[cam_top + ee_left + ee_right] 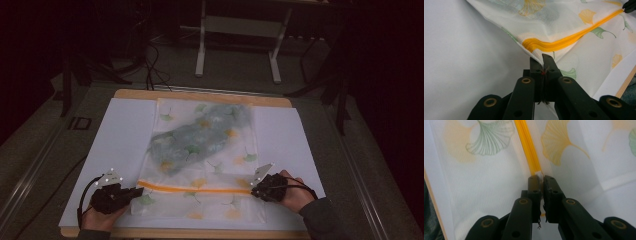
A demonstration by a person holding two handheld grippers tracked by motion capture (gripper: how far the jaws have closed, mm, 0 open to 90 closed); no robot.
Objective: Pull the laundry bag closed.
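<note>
A white mesh bag (205, 200) printed with ginkgo leaves lies flat on the table, and a grey-blue garment (200, 137) shows through it. An orange zipper (195, 189) runs across the bag near its front end. My left gripper (140, 190) is shut on the bag's fabric at the zipper's left end (531, 45); in the left gripper view its jaws (542, 58) pinch a fold of mesh. My right gripper (253, 191) sits at the zipper's right end. In the right gripper view its jaws (541, 178) are shut on the small white zipper pull (539, 173), where the orange strip (527, 145) ends.
A white sheet (120, 140) covers the wooden table (200, 95), whose front edge lies just behind my hands. A white desk frame (240, 30) and cables (155, 65) stand on the dark floor beyond the table.
</note>
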